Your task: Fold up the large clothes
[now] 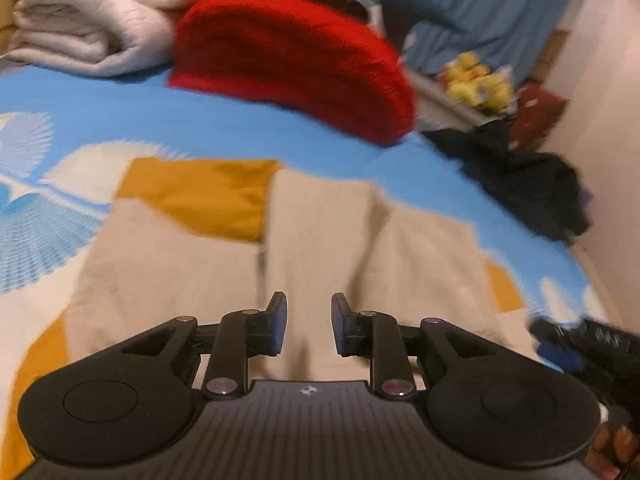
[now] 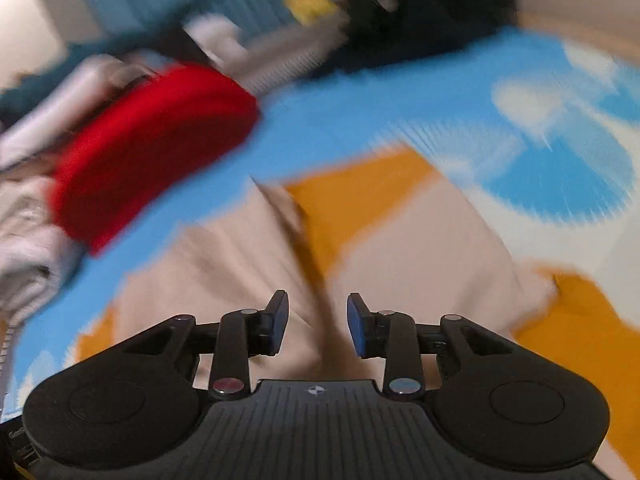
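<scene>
Hovering over beige-and-mustard garment (image 1: 320, 232), left gripper (image 1: 309, 324), right gripper (image 2: 318, 324), jaws apart; no legible writing.

A beige and mustard-yellow cloth garment (image 1: 320, 236) lies spread on the bed's blue bedsheet with white fan prints (image 1: 224, 120). Behind it on the bed sits a folded red knitted garment (image 1: 292, 60), and left of that a stack of folded white blankets (image 1: 84, 20). To the right, beyond the bed's edge, lies a heap of dark clothing (image 1: 532, 188), with yellow plush toys (image 1: 480, 80) behind it.
</scene>
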`<state>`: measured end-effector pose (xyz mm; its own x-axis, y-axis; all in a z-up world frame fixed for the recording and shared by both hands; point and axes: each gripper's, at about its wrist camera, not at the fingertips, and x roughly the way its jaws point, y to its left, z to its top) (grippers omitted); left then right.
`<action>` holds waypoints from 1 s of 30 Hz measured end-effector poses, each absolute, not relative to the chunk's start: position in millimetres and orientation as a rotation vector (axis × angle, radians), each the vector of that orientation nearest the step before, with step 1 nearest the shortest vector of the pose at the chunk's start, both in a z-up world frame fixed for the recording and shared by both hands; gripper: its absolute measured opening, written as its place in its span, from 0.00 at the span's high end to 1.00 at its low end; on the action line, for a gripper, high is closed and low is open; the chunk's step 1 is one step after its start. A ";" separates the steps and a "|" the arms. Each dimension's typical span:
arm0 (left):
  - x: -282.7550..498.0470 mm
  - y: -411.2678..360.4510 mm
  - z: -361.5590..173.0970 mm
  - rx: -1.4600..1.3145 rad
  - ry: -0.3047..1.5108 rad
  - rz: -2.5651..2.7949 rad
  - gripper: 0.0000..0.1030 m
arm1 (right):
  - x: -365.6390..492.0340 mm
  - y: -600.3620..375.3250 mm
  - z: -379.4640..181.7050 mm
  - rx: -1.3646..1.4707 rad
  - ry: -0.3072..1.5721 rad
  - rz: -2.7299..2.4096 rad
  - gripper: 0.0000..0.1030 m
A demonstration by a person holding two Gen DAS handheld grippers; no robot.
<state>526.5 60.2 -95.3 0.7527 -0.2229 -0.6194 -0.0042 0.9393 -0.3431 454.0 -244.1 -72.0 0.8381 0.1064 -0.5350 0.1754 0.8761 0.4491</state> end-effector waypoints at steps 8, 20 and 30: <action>542.9 51.2 -153.9 -0.300 0.994 -0.113 0.93 | 480.5 -232.2 -142.4 0.529 0.980 0.065 0.73; 536.4 47.7 -142.6 -0.240 1.017 -0.126 0.80 | 461.8 -263.3 -126.1 0.664 1.023 0.026 0.79; 445.8 72.5 -18.5 -0.145 0.575 -0.158 0.64 | 360.3 -311.0 37.0 0.339 0.359 0.076 0.68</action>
